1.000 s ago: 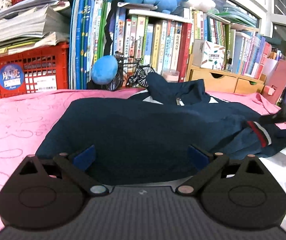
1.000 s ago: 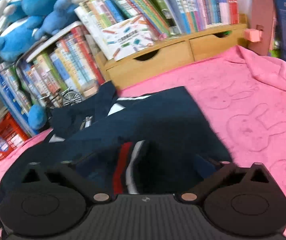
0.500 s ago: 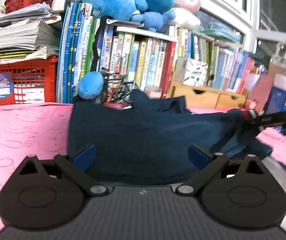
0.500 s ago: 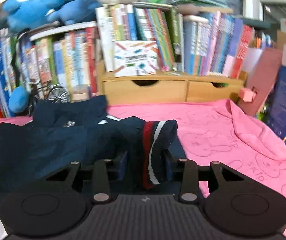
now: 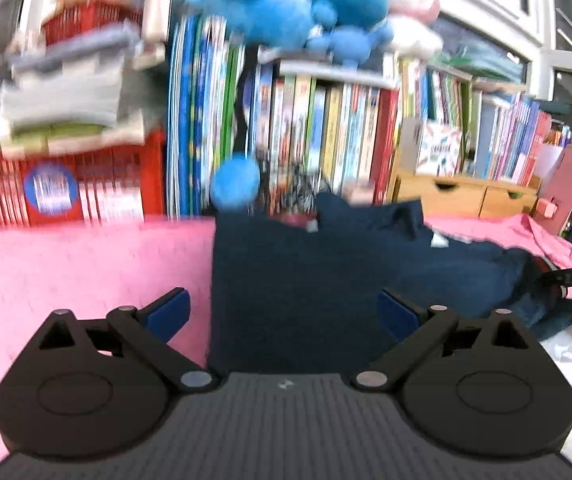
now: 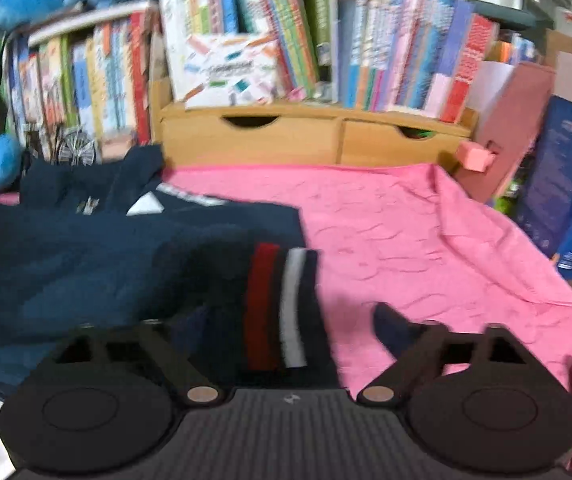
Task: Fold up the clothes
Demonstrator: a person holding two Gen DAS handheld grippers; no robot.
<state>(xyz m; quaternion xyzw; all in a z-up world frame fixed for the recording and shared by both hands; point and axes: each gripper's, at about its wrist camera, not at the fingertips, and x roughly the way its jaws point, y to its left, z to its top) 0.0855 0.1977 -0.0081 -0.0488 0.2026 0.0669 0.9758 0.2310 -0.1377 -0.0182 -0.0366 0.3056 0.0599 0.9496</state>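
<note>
The blue jacket (image 5: 326, 276) is lying on the pink blanket (image 5: 86, 264), right in front of both claws. Both claws are standing wide apart, holding nothing. The striped cuff (image 6: 282, 300) is lying between the right claw's (image 6: 286, 328) fingers. One side is looking folded; more folding is left.

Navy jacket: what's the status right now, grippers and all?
Left gripper open, over the navy jacket. Right gripper open, striped cuff lying loose between its jaws. Jacket part-folded on pink blanket. Nothing in the way.

Left claw (image 5: 284, 314): black linkage, blue pads, silver pivots, ribbed grey base.
</note>
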